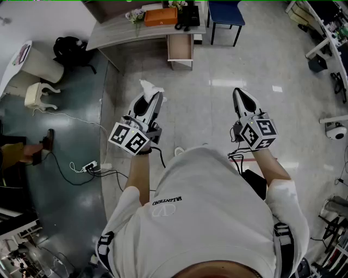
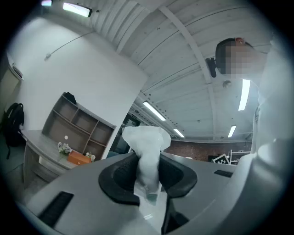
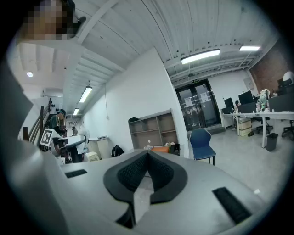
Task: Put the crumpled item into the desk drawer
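A white crumpled tissue [image 1: 149, 87] sticks out from the tips of my left gripper [image 1: 154, 98], which is shut on it and held in the air over the floor. In the left gripper view the tissue [image 2: 146, 149] fills the gap between the dark pads [image 2: 120, 176]. My right gripper [image 1: 238, 93] hangs level beside it, shut with nothing in it; its pads [image 3: 133, 172] meet at the tip. The grey desk [image 1: 117, 32] stands well ahead, with its drawer unit [image 1: 180, 50] beneath the right end. I cannot tell whether a drawer is open.
An orange box [image 1: 160, 16] and flowers [image 1: 135, 14] sit on the desk. A blue chair [image 1: 225, 13] stands right of it. A black backpack [image 1: 68, 49], a white stool [image 1: 38, 95] and a power strip with cables [image 1: 89, 164] lie on the left.
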`<state>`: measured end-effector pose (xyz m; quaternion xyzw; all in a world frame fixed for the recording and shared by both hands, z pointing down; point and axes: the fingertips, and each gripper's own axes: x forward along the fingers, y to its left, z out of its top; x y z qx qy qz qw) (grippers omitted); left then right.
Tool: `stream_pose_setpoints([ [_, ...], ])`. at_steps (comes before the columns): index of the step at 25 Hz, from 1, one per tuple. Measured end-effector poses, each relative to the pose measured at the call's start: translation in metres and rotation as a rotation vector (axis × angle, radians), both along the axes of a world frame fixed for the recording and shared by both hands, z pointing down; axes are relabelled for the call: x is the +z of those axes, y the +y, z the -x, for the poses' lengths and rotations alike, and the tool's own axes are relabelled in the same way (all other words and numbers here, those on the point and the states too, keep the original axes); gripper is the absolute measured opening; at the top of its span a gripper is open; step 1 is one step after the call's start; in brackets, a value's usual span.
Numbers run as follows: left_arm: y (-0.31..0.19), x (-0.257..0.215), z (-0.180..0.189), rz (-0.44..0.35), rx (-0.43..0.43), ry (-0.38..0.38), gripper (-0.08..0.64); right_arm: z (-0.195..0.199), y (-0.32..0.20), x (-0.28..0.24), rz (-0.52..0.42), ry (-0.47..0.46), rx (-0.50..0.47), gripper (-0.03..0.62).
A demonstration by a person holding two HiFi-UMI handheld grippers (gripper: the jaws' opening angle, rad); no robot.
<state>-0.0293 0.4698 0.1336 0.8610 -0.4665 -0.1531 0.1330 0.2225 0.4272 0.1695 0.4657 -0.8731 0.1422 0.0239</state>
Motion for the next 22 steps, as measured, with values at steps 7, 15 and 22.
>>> stream_pose_setpoints([
  [7,0.001,0.004,0.004,0.003,0.017,-0.023,0.103,0.01,0.001,0.001,0.01,-0.019,0.004,-0.003],
  [15,0.009,0.009,0.018,0.016,0.027,-0.007,0.103,0.016,0.005,0.006,0.057,-0.083,0.052,-0.003],
  [22,0.029,0.033,0.03,0.055,0.078,-0.018,0.103,0.048,0.014,0.012,0.053,-0.093,0.058,-0.002],
])
